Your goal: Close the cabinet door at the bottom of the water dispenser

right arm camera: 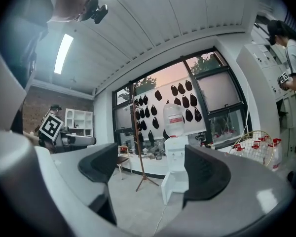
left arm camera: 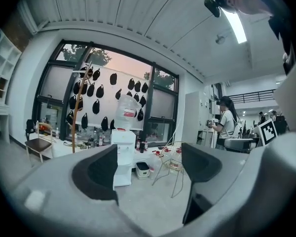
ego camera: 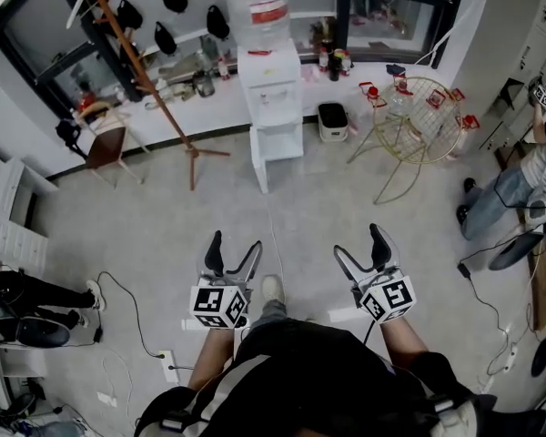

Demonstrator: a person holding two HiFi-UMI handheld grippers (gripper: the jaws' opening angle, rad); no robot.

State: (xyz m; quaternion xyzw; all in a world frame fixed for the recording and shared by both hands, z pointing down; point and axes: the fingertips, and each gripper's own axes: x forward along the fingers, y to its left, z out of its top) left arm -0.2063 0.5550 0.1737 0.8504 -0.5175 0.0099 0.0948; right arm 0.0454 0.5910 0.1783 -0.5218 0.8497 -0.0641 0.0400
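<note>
Straight ahead of both tools and well apart from them, the cabinet door (ego camera: 257, 162) at the foot of the white water dispenser (ego camera: 271, 85) stands swung open, with its edge turned toward them. The left tool (ego camera: 234, 248) has its jaws spread with nothing between them, and so does the right tool (ego camera: 359, 244). Both hover side by side over the grey floor (ego camera: 164, 235). Beyond the left tool leans a wooden coat stand (ego camera: 150, 80); beyond the right tool stands a gold wire table (ego camera: 419, 107).
</note>
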